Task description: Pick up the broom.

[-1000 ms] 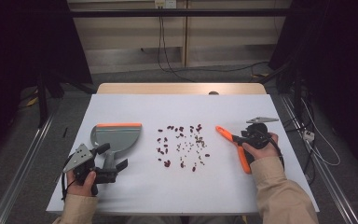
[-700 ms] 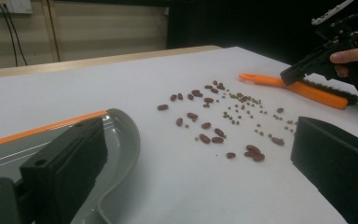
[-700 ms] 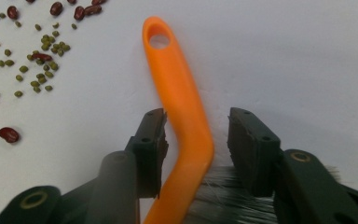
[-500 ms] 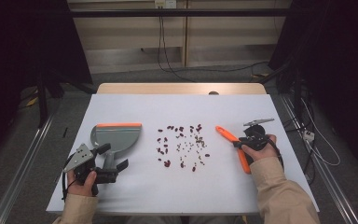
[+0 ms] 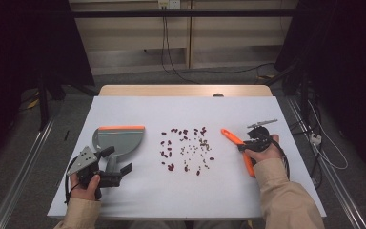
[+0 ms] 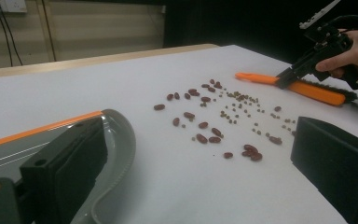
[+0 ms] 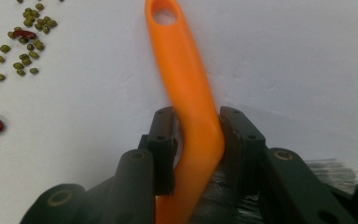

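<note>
Orange brush (image 5: 238,149) lay right of the scattered beans (image 5: 186,148); right gripper (image 7: 196,126), jaws just closing since the earlier frame, clamped its handle. Left gripper (image 5: 106,167) gaped empty beside the dustpan (image 5: 119,140).

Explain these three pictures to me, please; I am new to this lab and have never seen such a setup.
A person sits at a white table with a hand-held gripper in each hand. One camera looks down from above; one rides on each gripper. Scattered red and green beans lie mid-table. The right hand-held gripper has just closed on the orange plastic brush handle, which lies on the table. The left hand-held gripper stands open at the handle of the grey dustpan with an orange lip.
</note>
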The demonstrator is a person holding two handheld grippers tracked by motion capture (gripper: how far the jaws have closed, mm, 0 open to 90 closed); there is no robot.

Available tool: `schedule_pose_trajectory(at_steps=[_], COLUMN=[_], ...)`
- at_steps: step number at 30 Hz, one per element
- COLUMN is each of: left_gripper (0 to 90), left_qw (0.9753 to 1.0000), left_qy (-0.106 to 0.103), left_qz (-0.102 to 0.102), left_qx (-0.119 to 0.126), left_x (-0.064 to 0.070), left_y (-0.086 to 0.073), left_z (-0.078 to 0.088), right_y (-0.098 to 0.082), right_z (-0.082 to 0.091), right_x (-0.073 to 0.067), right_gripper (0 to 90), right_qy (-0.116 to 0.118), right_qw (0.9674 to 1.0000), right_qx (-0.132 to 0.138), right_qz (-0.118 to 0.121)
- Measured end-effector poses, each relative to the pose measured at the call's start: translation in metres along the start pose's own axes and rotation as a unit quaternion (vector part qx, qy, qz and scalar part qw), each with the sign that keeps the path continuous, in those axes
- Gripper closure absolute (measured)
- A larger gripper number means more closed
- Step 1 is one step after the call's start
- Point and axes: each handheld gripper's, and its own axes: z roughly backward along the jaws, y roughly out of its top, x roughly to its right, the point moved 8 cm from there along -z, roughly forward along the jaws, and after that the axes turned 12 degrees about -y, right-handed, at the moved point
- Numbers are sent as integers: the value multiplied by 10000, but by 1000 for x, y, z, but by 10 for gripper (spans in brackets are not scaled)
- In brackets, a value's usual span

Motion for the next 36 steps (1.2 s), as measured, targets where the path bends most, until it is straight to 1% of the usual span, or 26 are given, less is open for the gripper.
schedule_pose_trajectory(at_steps=[1,4,6,7,14,16,20,21,22,24,29,31,33,34,35,36], left_gripper=[34,34,34,34,34,34,34,34,34,34,34,34,34,34,34,34], left_qw=[10000,10000,10000,10000,10000,10000,10000,9999,9999,9999,9999,10000,10000,10000,10000,10000], left_qy=[-14,-28,-14,-18,-23,-9,2,20,41,57,49,46,38,43,37,35], left_qz=[0,-1,0,0,-1,-33,-21,7,15,37,34,29,31,27,16,7], left_qx=[-9,-11,5,6,10,27,74,126,105,118,81,71,55,57,60,54], left_x=[1,2,1,1,3,4,5,5,4,4,4,5,5,5,5,6], left_y=[0,0,1,1,2,4,7,8,7,7,6,5,5,5,5,5], left_z=[0,-1,-2,-2,-5,-5,-3,-3,-2,-1,-2,-2,-3,-3,-3,-3], right_y=[0,0,0,0,0,1,2,2,4,4,5,5,6,7,7,8], right_z=[0,0,0,0,0,0,1,1,2,2,4,4,4,4,4,3], right_x=[0,-1,0,0,0,0,1,1,0,0,2,2,1,1,1,1], right_gripper=[674,676,676,676,678,680,689,689,692,694,705,705,704,704,703,702], right_qy=[-5,-30,19,41,44,22,40,40,-11,-18,30,46,32,31,17,54], right_qw=[10000,10000,10000,9999,9999,9999,9999,9999,9999,9999,9999,9999,9999,9999,9998,9997], right_qx=[11,41,4,-5,-6,-17,-113,-113,-157,-169,-104,-116,-154,-137,-177,-246], right_qz=[-53,-72,-61,-120,-151,-130,-87,-87,-28,-27,-101,-89,-65,15,52,58])
